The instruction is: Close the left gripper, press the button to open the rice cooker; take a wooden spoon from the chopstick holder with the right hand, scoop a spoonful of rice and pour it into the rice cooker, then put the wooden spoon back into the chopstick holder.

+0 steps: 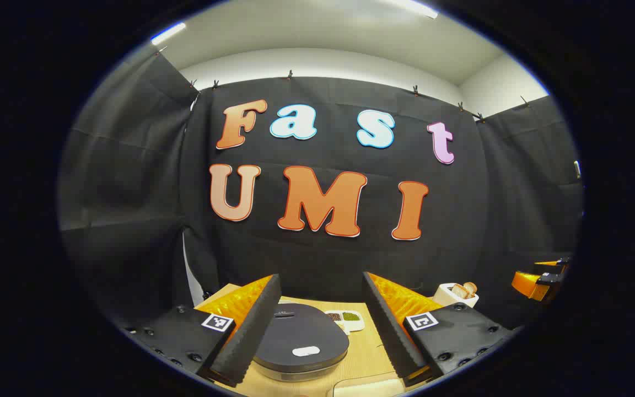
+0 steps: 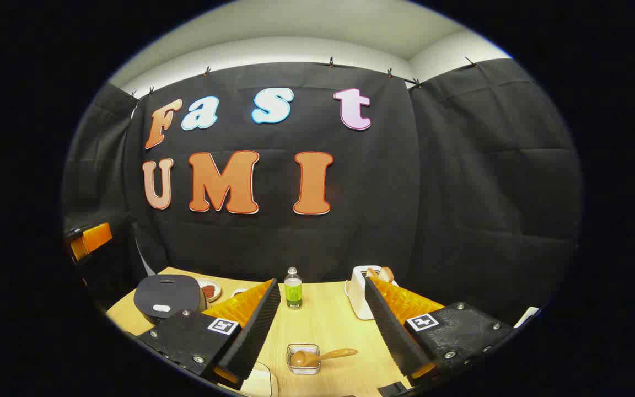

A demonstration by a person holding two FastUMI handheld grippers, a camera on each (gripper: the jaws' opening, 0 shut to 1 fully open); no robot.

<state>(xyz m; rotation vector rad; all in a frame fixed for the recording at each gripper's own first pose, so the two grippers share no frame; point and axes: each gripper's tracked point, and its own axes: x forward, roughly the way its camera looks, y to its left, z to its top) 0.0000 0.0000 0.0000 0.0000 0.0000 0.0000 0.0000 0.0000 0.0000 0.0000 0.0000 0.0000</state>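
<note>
Rice cooker lid down, near edge cut off between fingers of left gripper, jaws wide apart, gripping nothing. Dish contents behind cooker too small to identify. Right gripper jaws spread, empty; wooden spoon lying tilted in small clear holder on wooden table. Green bottle, toaster near black cloth wall.
</note>
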